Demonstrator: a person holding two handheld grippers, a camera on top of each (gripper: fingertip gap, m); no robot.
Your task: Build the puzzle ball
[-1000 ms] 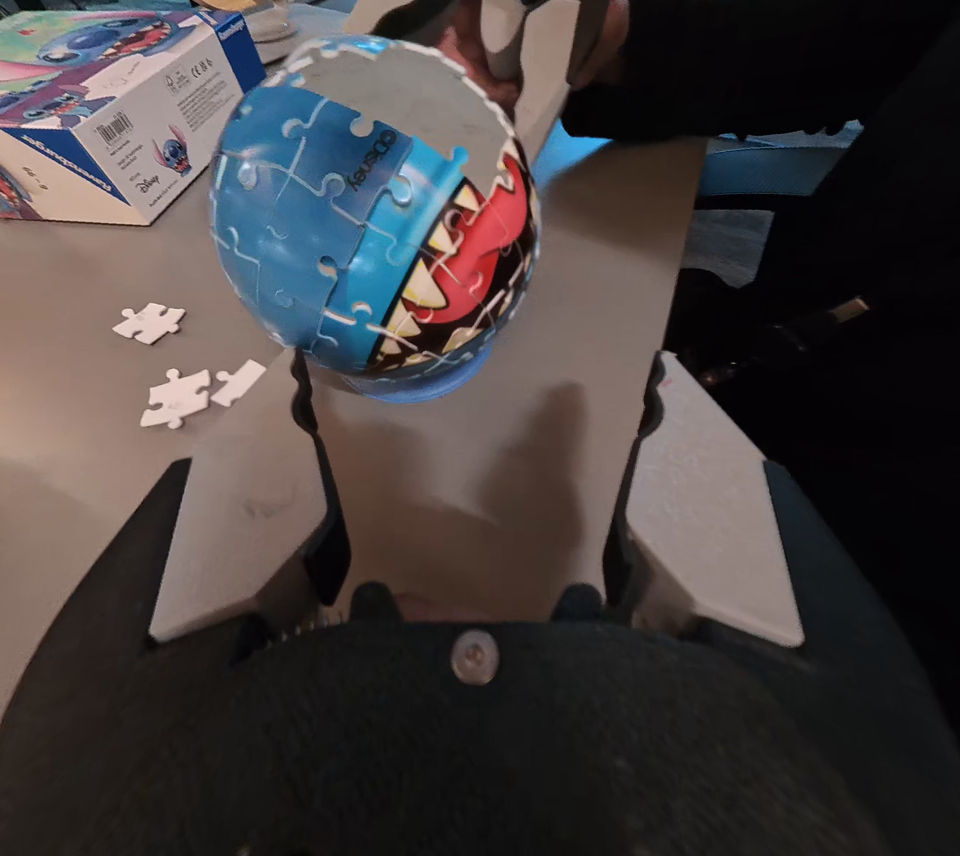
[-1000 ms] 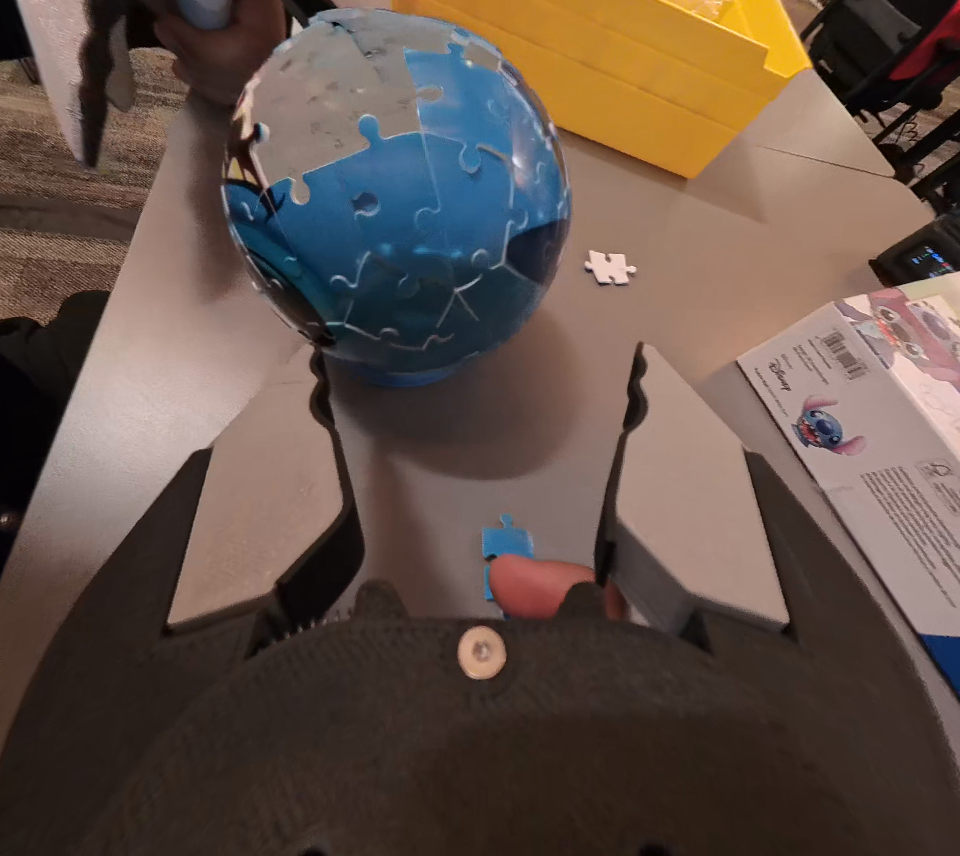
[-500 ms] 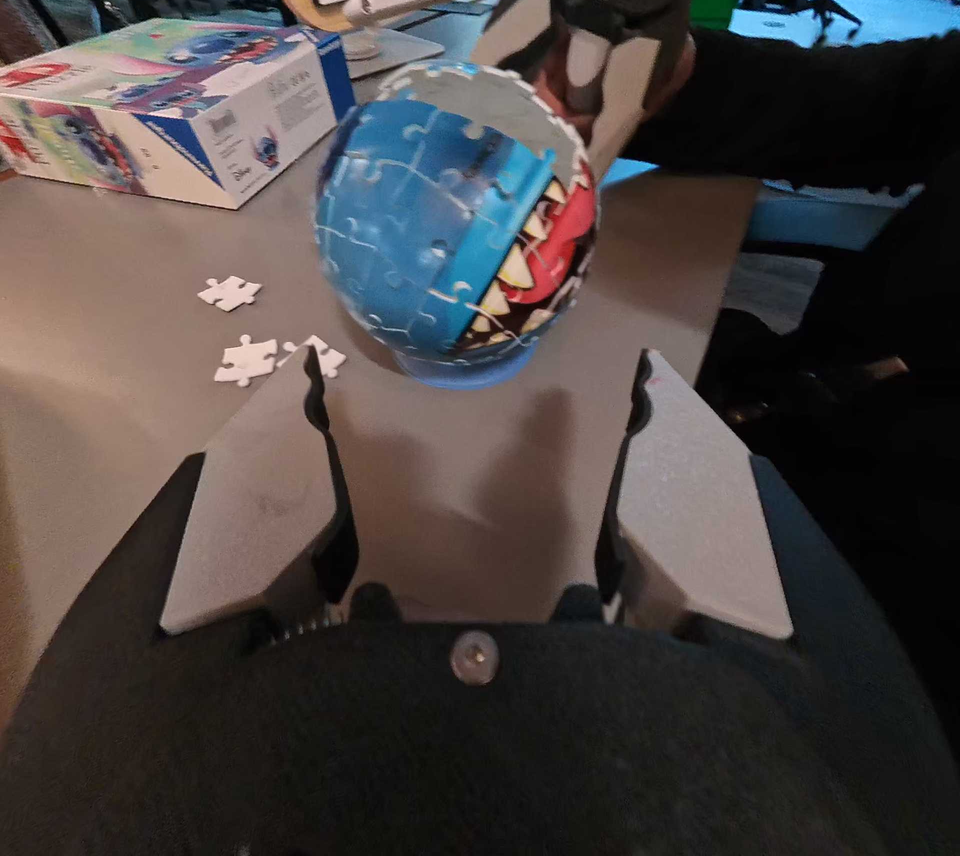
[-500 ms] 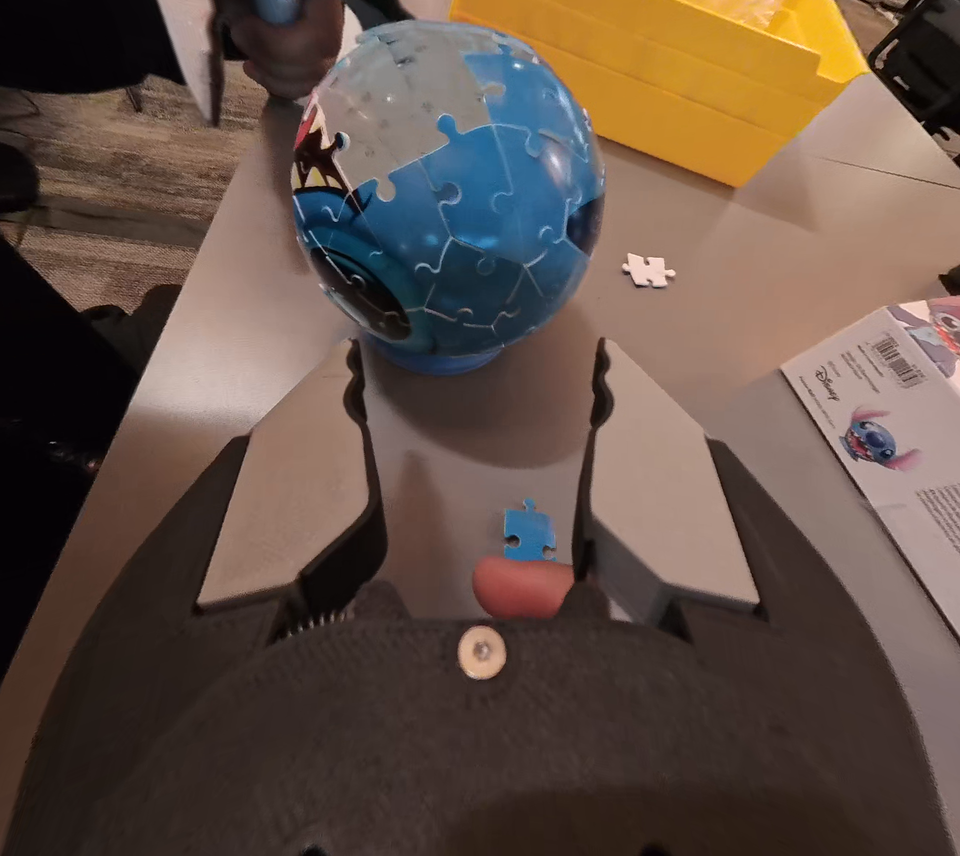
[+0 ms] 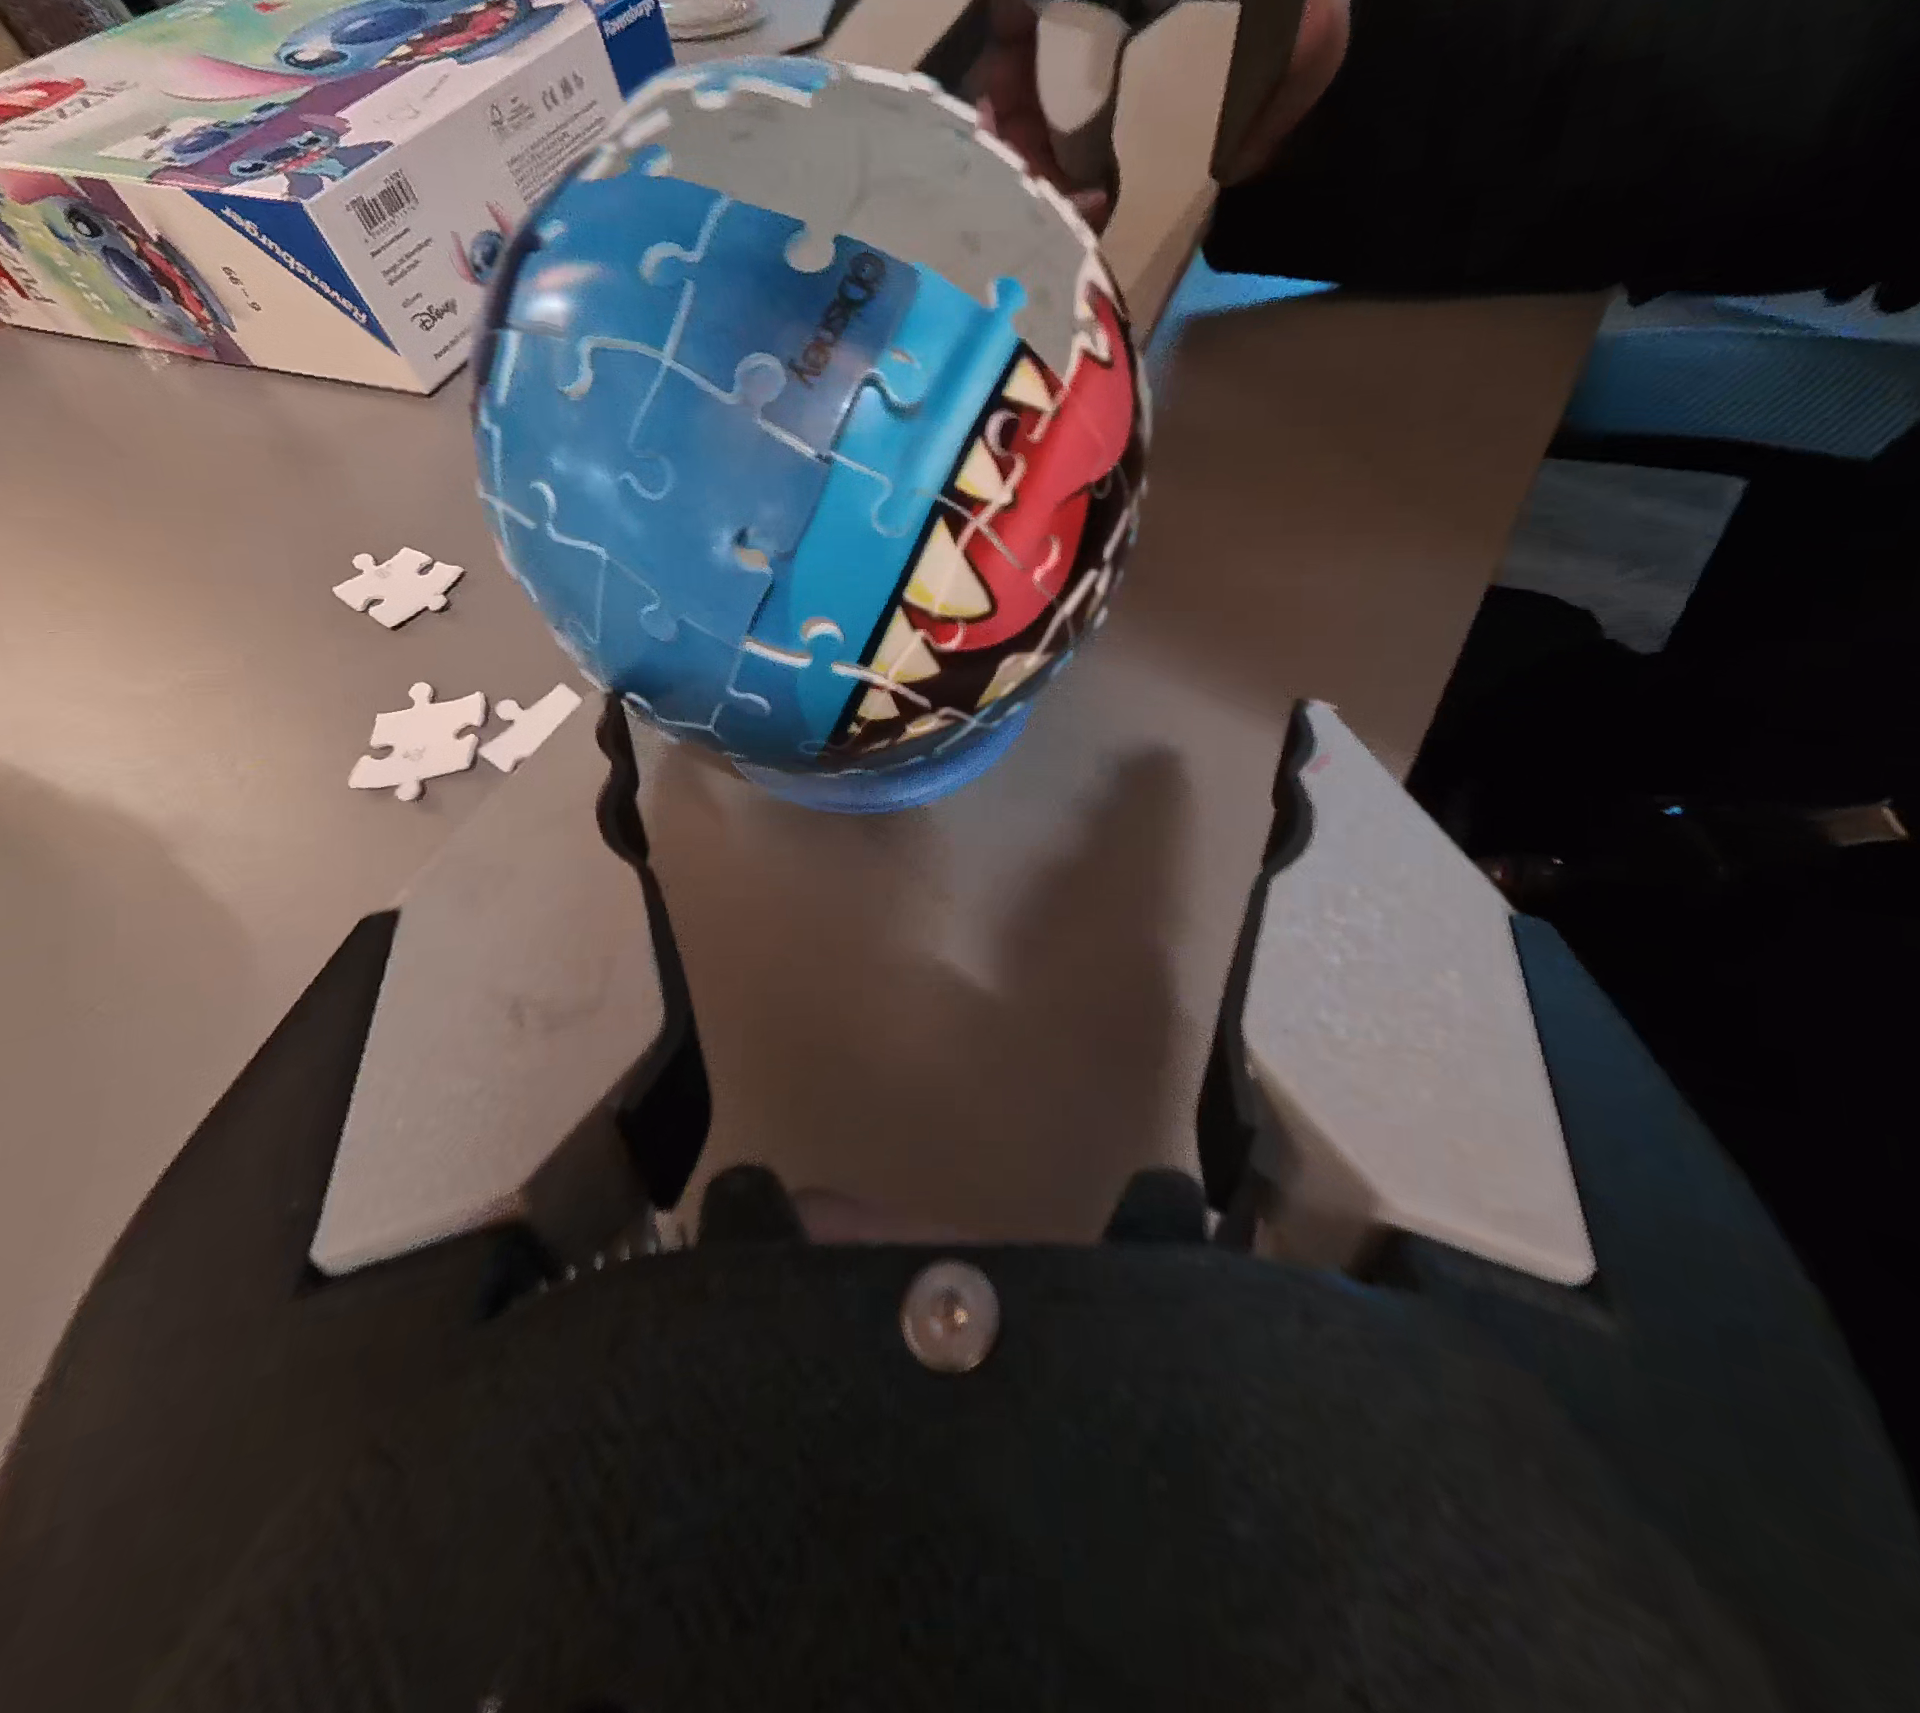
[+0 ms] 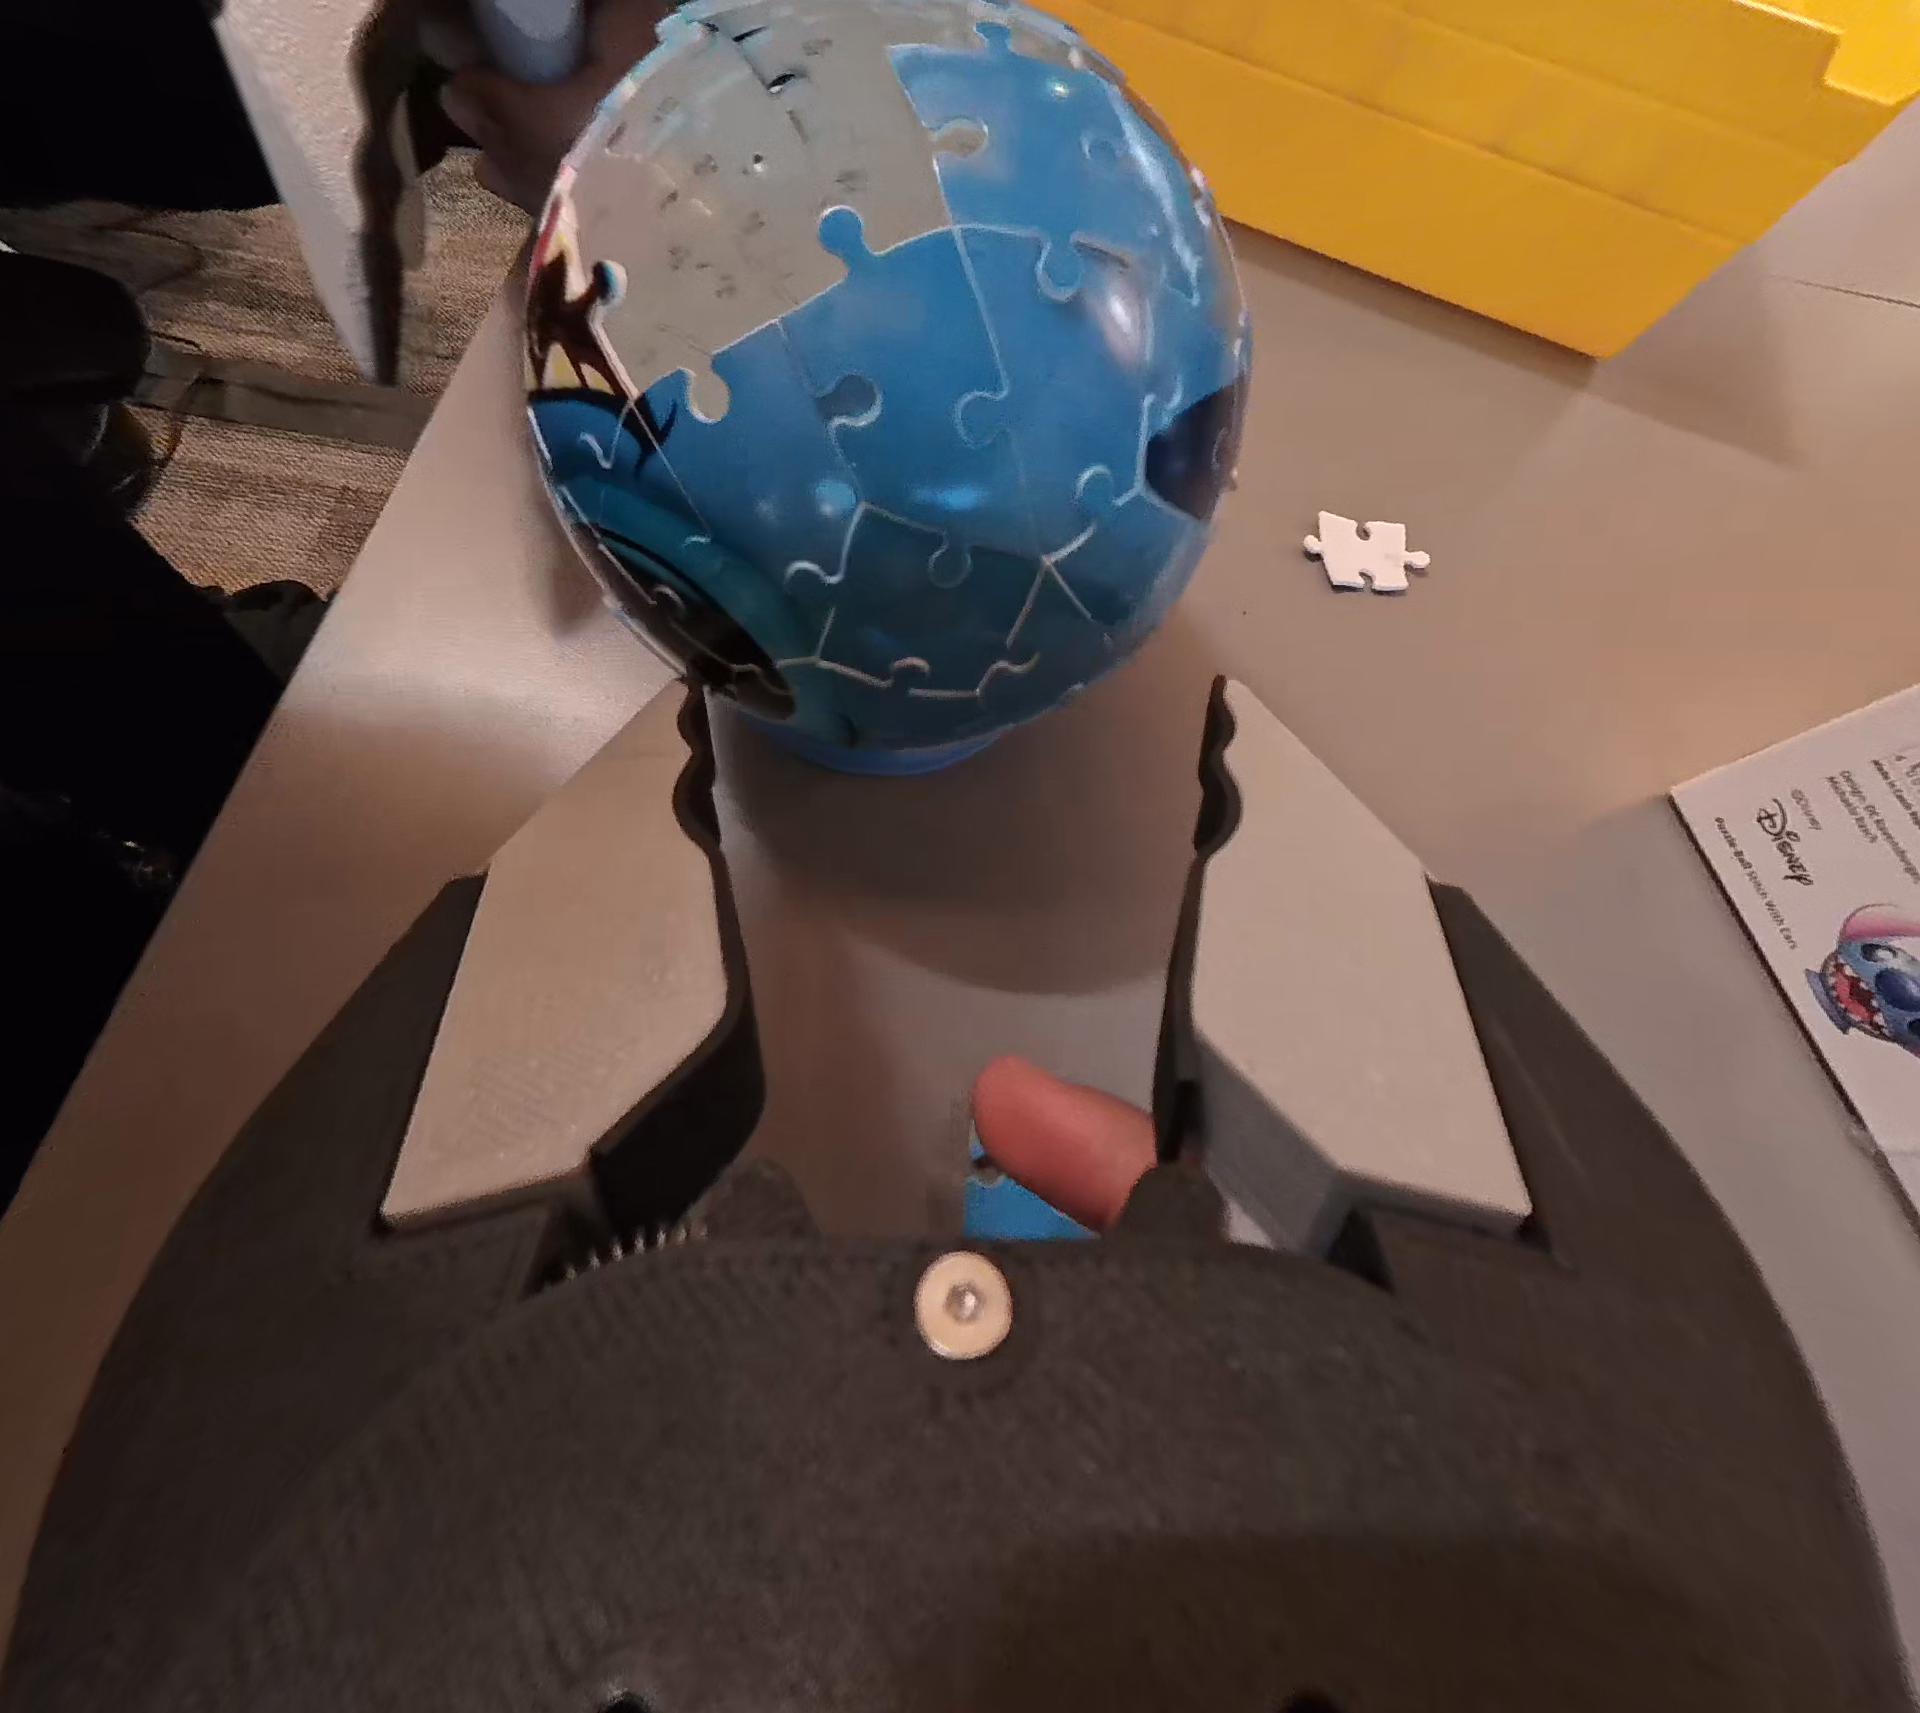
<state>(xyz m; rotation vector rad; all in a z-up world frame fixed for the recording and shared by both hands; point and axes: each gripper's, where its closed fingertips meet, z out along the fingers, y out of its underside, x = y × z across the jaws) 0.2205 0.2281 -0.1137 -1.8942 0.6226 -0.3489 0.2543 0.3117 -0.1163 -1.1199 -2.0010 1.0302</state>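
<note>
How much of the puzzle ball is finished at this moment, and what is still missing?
Most of the puzzle ball is assembled and sits on its blue stand. A gap remains at the top. Both grippers are open, gripping nothing. Three loose pieces lie face down on the table.

Grey table [image 5: 260, 458] with the puzzle ball and loose bits on it

The puzzle ball [image 5: 810, 437] sits on its blue base ring [image 5: 894, 785] just ahead of the left claw [image 5: 951, 770]. Left of that claw's tips lie three white pieces face down [image 5: 416, 733], with the printed puzzle box [image 5: 312, 177] farther off. Seen from the right claw [image 6: 951, 759], one white piece [image 6: 1363, 551] lies ahead to the right and a yellow bin [image 6: 1455, 53] stands beyond it.
</note>
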